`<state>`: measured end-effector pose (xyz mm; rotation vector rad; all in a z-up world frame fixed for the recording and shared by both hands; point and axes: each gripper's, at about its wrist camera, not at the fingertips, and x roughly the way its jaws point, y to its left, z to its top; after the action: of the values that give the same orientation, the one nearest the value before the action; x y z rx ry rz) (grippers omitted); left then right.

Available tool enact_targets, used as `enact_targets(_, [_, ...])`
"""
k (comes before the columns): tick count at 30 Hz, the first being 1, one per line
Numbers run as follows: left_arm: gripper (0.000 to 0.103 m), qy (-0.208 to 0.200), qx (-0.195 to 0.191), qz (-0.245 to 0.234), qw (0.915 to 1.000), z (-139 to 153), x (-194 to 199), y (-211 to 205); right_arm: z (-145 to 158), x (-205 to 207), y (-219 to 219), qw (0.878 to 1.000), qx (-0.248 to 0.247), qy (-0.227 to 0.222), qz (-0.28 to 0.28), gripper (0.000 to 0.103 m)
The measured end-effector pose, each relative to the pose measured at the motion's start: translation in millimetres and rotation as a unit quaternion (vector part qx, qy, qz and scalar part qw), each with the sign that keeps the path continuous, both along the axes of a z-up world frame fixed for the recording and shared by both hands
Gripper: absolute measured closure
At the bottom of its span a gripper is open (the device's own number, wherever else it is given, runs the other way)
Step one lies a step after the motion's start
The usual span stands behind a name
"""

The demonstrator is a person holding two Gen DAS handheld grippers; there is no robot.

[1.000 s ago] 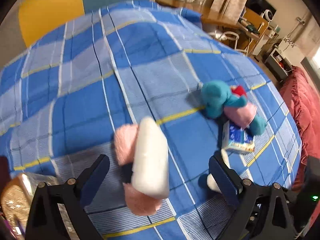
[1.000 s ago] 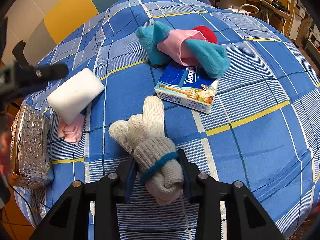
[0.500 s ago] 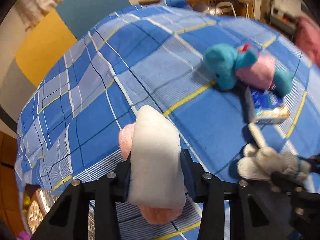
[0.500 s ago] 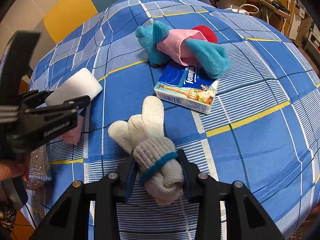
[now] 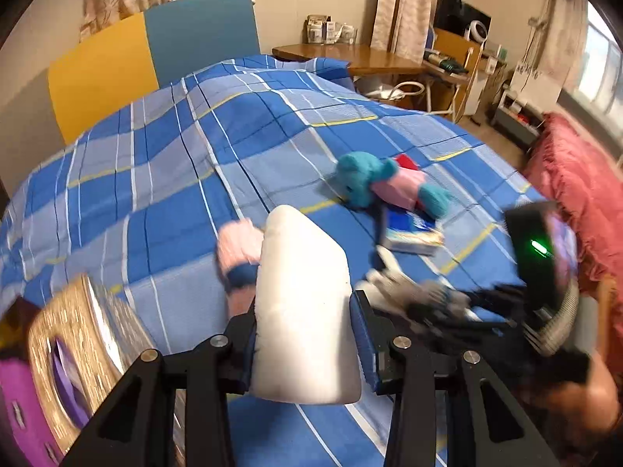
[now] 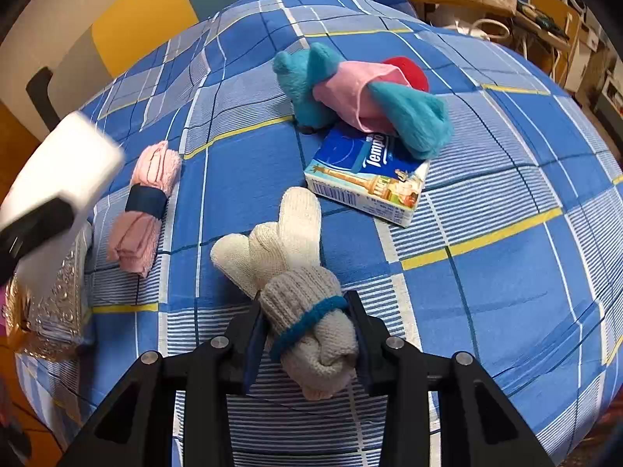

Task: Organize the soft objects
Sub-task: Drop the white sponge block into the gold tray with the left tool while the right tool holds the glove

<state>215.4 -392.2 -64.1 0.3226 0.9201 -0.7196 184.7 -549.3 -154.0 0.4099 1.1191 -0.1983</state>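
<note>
Left wrist view: left hand-held gripper (image 5: pixel 303 344) clamped on a white foam block (image 5: pixel 301 311), pads pressed into both long sides, block sticking forward beyond the fingertips and lifted clear of the blue plaid bedspread (image 5: pixel 175 163). Jaws just closed in from wide, with the block between them. Just behind the block on the bedspread, a pink rolled cloth (image 5: pixel 239 257) with a dark blue band. Left of the block, at the bed's edge, an ornate gold box (image 5: pixel 78 342), blurred. Right of the block and farther off, a Tempo tissue pack (image 5: pixel 409 231), with a teal plush toy in a pink dress (image 5: pixel 383 185) just beyond it and touching its far edge. Near right of the block, the right hand-held gripper (image 5: pixel 440 307) seen blurred, over a pale knitted bundle.

Right wrist view: right hand-held gripper (image 6: pixel 307 336) narrowed on a rolled pair of cream knit gloves (image 6: pixel 300 292), gripping the cuff end by its blue band; glove fingers fanned forward past the fingertips and resting on the bedspread (image 6: pixel 506 155). Ahead of the gloves, well apart, the tissue pack (image 6: pixel 368 175), one plush toy (image 6: pixel 350 89) leg lying over its far corner. Left of the gloves, the pink rolled cloth (image 6: pixel 146 206) flat on the bedspread, uncovered. Farther left, the foam block (image 6: pixel 58 167) held up off the bed above the gold box (image 6: pixel 54 295).
</note>
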Motion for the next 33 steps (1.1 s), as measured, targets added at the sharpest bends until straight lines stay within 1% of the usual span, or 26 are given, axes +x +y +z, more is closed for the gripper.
enact_targets(6, [0.061,0.007,-0.041,-0.003,0.9991,0.0,-48.0,40.3,2.9,-0.3,11.1,1.0,-0.025,-0.003,0.013,0.066])
enact_targets(9, [0.061,0.015,-0.065,-0.001,0.9978,2.8,-70.3,64.5,3.7,-1.6,8.6,1.0,-0.022,-0.008,0.011,0.066])
enact_targets(14, [0.061,0.015,-0.112,0.014,0.9935,17.4,-96.8,113.8,9.7,-7.8,6.8,1.0,-0.016,-0.021,0.006,0.066])
enact_targets(17, [0.061,0.016,-0.139,0.028,0.9898,27.3,-102.9,146.2,18.1,-16.9,1.3,0.999,0.002,-0.042,-0.014,0.066])
enact_targets(21, [0.061,0.009,-0.16,0.056,0.9855,43.1,-103.9,185.6,20.3,-26.0,3.6,0.998,0.013,-0.047,-0.035,0.066])
enact_targets(23, [0.061,0.003,-0.171,0.068,0.9829,50.6,-102.8,203.2,20.7,-28.2,8.1,0.998,0.017,-0.049,-0.034,0.066])
enact_targets(27, [0.061,-0.012,-0.186,0.095,0.9778,65.8,-102.2,238.5,20.4,-27.8,23.4,0.999,0.009,-0.046,-0.02,0.066])
enact_targets(31, [0.061,-0.04,-0.195,0.124,0.9722,78.6,-100.5,274.0,19.0,-25.8,33.2,0.999,-0.002,-0.042,-0.006,0.066])
enact_targets(33, [0.061,-0.053,-0.201,0.145,0.9673,83.7,-97.9,293.5,20.1,-26.0,35.4,0.999,-0.009,-0.044,-0.004,0.066])
